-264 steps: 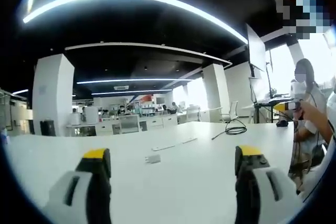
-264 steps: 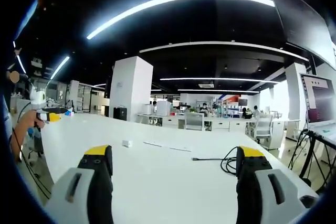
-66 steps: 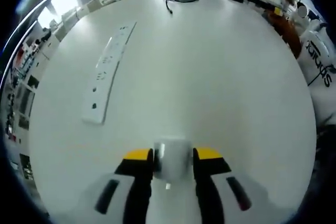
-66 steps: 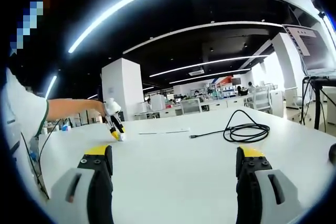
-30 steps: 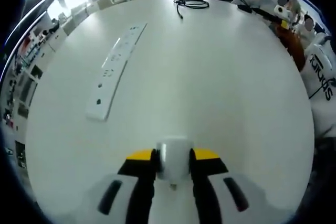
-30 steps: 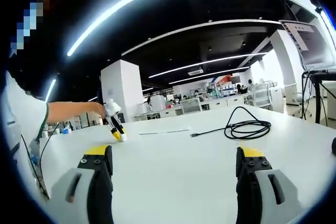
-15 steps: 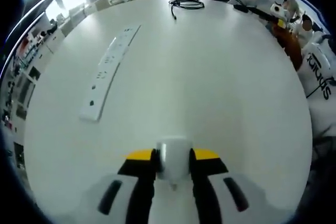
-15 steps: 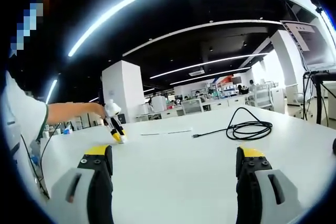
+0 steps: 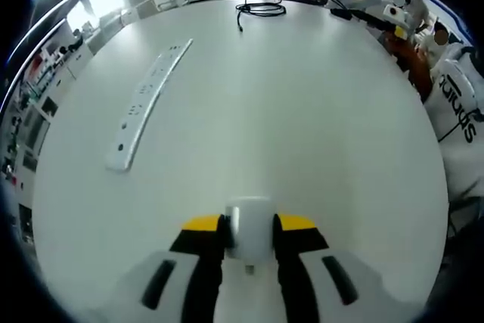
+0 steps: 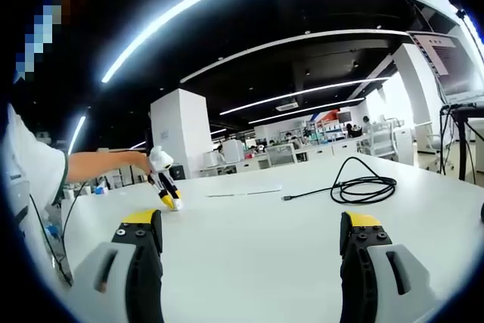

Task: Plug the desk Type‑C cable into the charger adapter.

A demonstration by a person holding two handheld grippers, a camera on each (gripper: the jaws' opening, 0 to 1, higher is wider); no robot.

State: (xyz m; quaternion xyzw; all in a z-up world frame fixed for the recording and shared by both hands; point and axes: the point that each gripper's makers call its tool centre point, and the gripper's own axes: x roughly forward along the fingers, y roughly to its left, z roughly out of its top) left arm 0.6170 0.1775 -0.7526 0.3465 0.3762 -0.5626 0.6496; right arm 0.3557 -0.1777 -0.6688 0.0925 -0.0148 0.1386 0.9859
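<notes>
Since a second ago we keep the left tongs [image 9: 249, 226] clamped on the white boxy adapter [image 9: 249, 237] over the desk [image 9: 302, 126]; right tongs [image 10: 253, 236] gape, empty, the coiled black cable [image 10: 363, 187] lying beyond them.

The left gripper [image 9: 249, 226] points down at the table [image 9: 302, 126], its yellow-tipped jaws closed tight on a white adapter [image 9: 249, 231]. In the right gripper view it shows at the end of the person's outstretched left arm [image 10: 98, 165]. The right gripper [image 10: 251, 226] is held level over the table, jaws wide apart with nothing between them.
</notes>
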